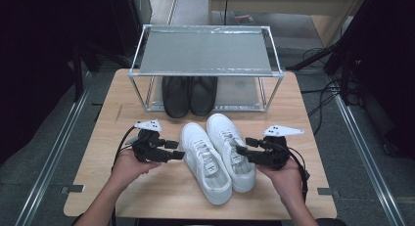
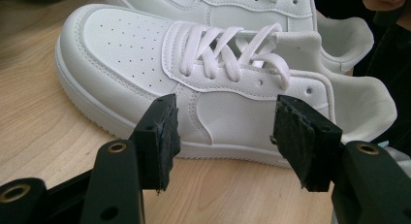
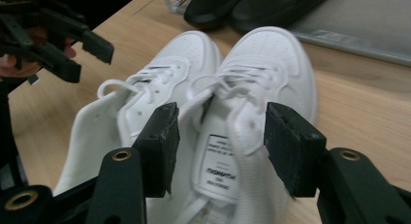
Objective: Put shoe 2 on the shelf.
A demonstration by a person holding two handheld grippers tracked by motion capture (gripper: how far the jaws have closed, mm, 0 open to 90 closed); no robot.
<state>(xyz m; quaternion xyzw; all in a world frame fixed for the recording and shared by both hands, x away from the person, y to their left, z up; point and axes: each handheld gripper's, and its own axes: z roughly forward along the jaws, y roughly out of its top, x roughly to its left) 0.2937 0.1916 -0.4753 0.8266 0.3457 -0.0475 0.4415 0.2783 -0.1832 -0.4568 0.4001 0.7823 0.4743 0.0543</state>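
Note:
Two white sneakers lie side by side on the wooden table, toes pointing away: the left shoe and the right shoe. My left gripper stands open just left of the left shoe, its jaws facing that shoe's side without touching it. My right gripper is open at the right shoe's collar, and the pads stand apart from the shoe's padded opening that shows between them.
A metal shoe rack stands at the table's far edge, with a pair of black shoes on its lower shelf. Bare table lies in front of and beside the sneakers. Cables lie on the floor at the right.

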